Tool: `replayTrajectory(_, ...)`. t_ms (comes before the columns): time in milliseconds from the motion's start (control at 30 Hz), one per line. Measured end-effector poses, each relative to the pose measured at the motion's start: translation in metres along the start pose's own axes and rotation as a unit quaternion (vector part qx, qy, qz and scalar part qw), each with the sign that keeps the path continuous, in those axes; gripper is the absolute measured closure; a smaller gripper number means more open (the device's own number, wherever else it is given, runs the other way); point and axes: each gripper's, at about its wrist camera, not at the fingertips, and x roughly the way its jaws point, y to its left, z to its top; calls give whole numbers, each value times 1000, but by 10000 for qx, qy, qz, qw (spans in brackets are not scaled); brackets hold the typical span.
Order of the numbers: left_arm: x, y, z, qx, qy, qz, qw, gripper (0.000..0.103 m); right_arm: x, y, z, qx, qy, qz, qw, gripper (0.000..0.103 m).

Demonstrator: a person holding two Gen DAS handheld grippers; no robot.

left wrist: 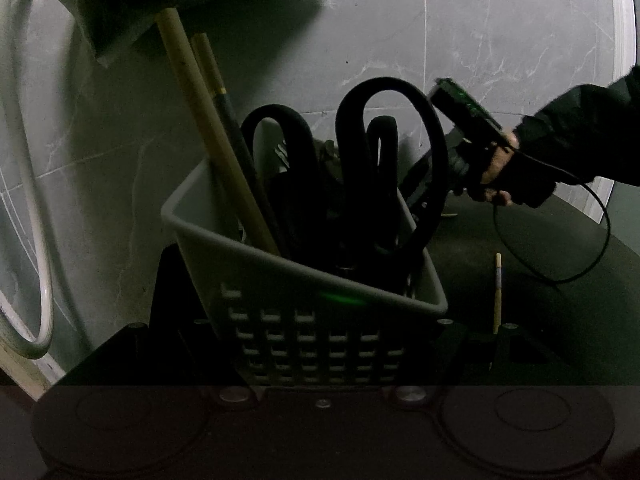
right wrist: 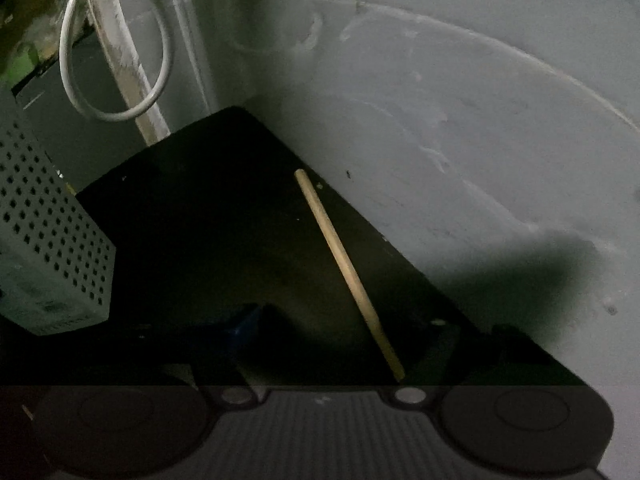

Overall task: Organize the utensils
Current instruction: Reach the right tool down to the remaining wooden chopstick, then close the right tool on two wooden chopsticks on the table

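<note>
In the left wrist view my left gripper [left wrist: 316,344] is shut on the white perforated utensil basket [left wrist: 304,276], one finger on each side of its wall. The basket holds wooden chopsticks [left wrist: 208,120], black loop-handled utensils [left wrist: 384,152] and more cutlery. A loose chopstick [left wrist: 497,292] lies on the dark counter to its right. My right gripper [left wrist: 424,196] is behind the basket, held by a hand. In the right wrist view my right gripper [right wrist: 332,344] is open over the dark counter, and a wooden chopstick [right wrist: 344,268] lies between its fingers.
A grey marble wall [left wrist: 480,40] stands behind the counter. A white cable loop [left wrist: 36,240] hangs at the left and shows in the right wrist view [right wrist: 116,92] too. The perforated basket side [right wrist: 44,240] is at the left. A black cable [left wrist: 580,248] trails from the right gripper.
</note>
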Motion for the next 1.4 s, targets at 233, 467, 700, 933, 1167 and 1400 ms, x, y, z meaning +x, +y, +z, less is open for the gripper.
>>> replayTrajectory(233, 1, 0, -3, 6, -30, 14, 10000, 26, 2, 8, 8, -386, 9, -85, 9992, 94)
replayTrajectory(467, 2, 4, -6, 28, -98, -36, 9999, 26, -7, 50, -12, -1159, 154, 206, 9929, 96)
replayTrajectory(700, 2, 7, -9, 78, -130, -75, 9999, 26, -25, 97, -35, -1702, 448, 667, 9821, 96)
replayTrajectory(933, 3, 10, -9, 104, -160, -121, 9997, 26, -53, 120, -68, -1613, 530, 982, 9806, 95)
replayTrajectory(1167, 5, 14, -9, 142, -160, -175, 9996, 26, -70, 130, -94, -1189, 467, 646, 9897, 96)
replayTrajectory(1400, 7, 13, -8, 126, -148, -229, 9995, 26, -75, 146, -112, -820, 314, 249, 9958, 96)
